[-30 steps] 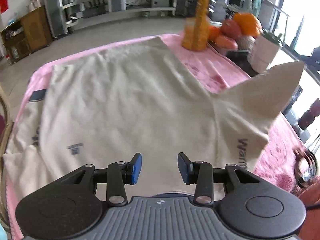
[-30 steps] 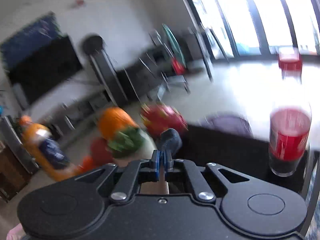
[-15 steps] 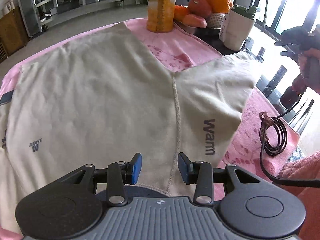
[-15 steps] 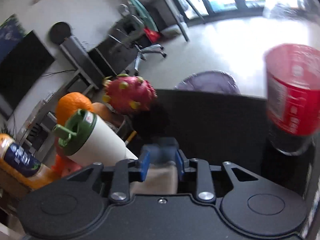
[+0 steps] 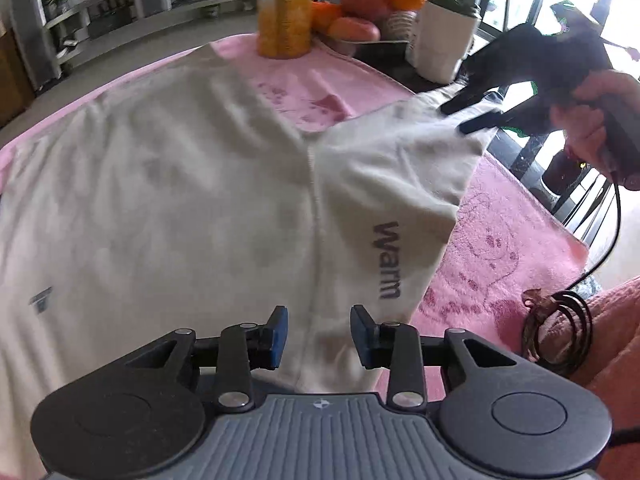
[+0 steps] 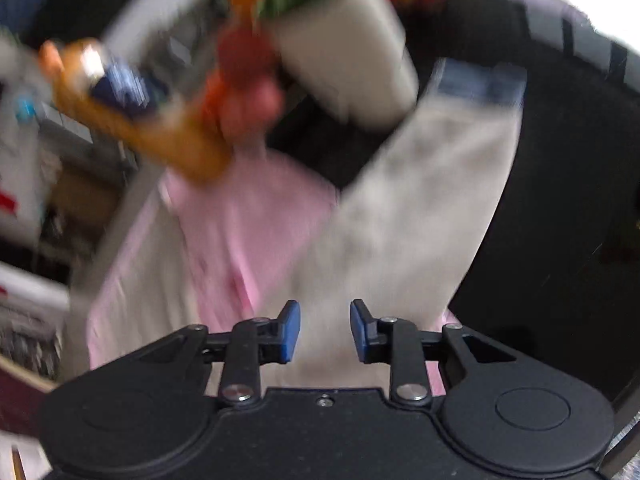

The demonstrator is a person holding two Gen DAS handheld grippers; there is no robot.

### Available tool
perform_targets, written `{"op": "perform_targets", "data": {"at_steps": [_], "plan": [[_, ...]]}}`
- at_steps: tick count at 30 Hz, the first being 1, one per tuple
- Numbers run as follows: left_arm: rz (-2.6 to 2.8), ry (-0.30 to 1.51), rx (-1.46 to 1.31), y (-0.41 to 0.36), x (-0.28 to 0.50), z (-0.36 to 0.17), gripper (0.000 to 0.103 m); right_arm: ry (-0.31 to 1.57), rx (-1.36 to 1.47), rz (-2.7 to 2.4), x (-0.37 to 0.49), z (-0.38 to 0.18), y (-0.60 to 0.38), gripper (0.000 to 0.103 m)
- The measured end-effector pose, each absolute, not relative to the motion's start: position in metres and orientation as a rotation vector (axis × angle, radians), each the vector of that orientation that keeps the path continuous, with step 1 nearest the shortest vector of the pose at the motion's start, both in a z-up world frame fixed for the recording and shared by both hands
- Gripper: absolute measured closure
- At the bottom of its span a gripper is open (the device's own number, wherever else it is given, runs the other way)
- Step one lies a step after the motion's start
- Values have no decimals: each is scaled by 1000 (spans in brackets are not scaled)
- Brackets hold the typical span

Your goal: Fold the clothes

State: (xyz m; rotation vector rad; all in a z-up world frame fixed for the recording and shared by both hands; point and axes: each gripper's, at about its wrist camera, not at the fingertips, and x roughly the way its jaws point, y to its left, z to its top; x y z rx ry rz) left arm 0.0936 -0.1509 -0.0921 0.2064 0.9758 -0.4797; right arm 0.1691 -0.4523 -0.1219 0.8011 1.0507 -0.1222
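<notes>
state: sleeve (image 5: 404, 168) flat, unfolded | left gripper (image 5: 319, 336), right gripper (image 6: 325, 331) fingers apart, empty | risk: blurred right view, probably mis-grabs sleeve, drags shirt (image 5: 160, 184) askew

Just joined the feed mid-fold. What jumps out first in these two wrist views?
A big beige garment spread flat over the pink blanket, its sleeve printed "Warm" stretched out to the right. Beyond it stand an orange juice bottle, piled fruit and a white cup. The right gripper, open, hovers at the sleeve's far end; the left gripper is open near the armpit seam.
</notes>
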Motion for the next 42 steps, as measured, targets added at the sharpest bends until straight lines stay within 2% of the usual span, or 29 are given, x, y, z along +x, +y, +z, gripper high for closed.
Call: {"op": "perform_targets", "data": {"at_steps": [1, 2, 3, 8, 12, 15, 18, 23, 24, 25, 28, 29, 30, 33, 37, 42], "plan": [[-488, 981, 221, -155, 94, -98, 74, 1089, 788, -116, 171, -129, -448, 75], [-498, 993, 239, -158, 95, -105, 81, 1128, 775, -109, 173, -137, -444, 84], [-515, 1018, 274, -160, 93, -111, 80, 1142, 748, -129, 171, -138, -443, 103], [-580, 1044, 414, -148, 71, -111, 80, 1115, 564, -304, 156, -124, -442, 103], [-570, 991, 323, -125, 57, -96, 81, 1053, 425, -352, 140, -94, -424, 96], [-576, 920, 226, -114, 54, -78, 81, 1002, 529, -179, 116, -75, -405, 91], [-523, 838, 221, -123, 60, -72, 80, 1037, 674, 34, 100, -86, -372, 90], [-552, 917, 216, -148, 76, -102, 83, 1238, 839, 203, 115, -141, -332, 90], [-573, 943, 239, -153, 73, -109, 83, 1255, 821, 157, 114, -145, -336, 100], [-594, 970, 262, -158, 70, -115, 79, 1264, 797, 101, 113, -147, -342, 103], [-611, 968, 378, -165, 53, -116, 81, 1170, 705, -143, 98, -131, -376, 103], [-610, 978, 360, -161, 52, -114, 81, 1132, 656, -236, 93, -125, -386, 102], [-610, 982, 338, -156, 50, -110, 81, 1100, 620, -305, 88, -119, -394, 93], [-627, 913, 218, -134, 44, -89, 81, 1045, 720, -201, 73, -112, -407, 85], [-534, 842, 118, -126, 59, -78, 76, 1061, 788, 53, 72, -113, -370, 85], [-434, 982, 121, -130, 81, -116, 84, 1185, 675, 193, 92, -122, -316, 85]]}}
